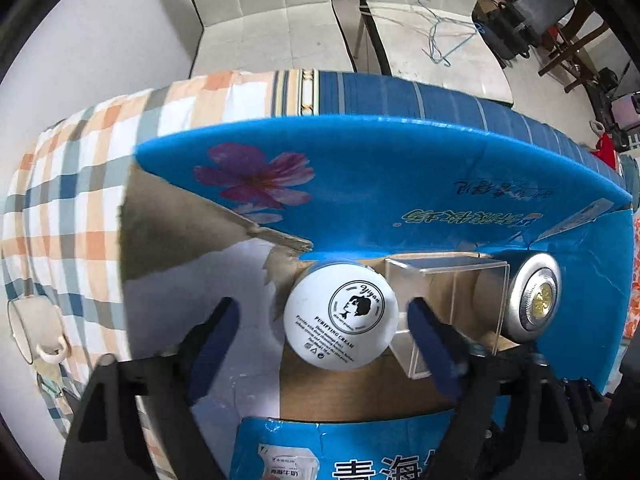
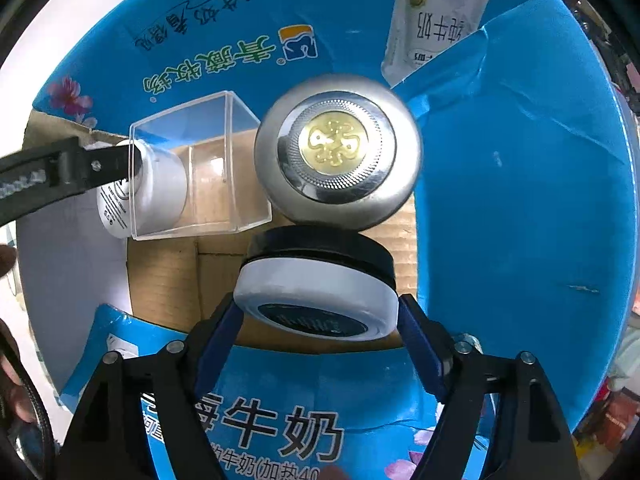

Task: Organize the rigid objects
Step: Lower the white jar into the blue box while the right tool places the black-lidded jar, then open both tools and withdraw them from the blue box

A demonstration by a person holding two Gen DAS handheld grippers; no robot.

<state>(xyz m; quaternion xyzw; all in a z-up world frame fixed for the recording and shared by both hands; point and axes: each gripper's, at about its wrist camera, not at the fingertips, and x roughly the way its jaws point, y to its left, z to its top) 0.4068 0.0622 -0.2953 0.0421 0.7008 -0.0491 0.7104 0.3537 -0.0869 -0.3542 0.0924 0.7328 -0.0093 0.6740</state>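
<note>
One blue cardboard box [image 2: 520, 200], flaps open, brown floor showing. Inside it four items: one white cream jar [image 1: 341, 316], one clear plastic cube [image 1: 448, 300], one silver round tin [image 2: 338, 148] with a gold centre, one black-and-white round case [image 2: 320, 292].

Left gripper [image 1: 324, 344] points straight down into the box, jaws wide, straddling the white cream jar; gaps show on both sides, pads not pressing. The jar sits on the box floor, touching the clear cube on its right.

Right gripper [image 2: 318, 334] also points down, jaws wide around the black-and-white case; fingertips [image 2: 416, 332] sit just beside its rim, contact hard to tell, looks loose. The case lies just below the silver tin.

Outside the box: one checked cloth [image 1: 80, 200], one white mug [image 1: 32, 328] at left.
</note>
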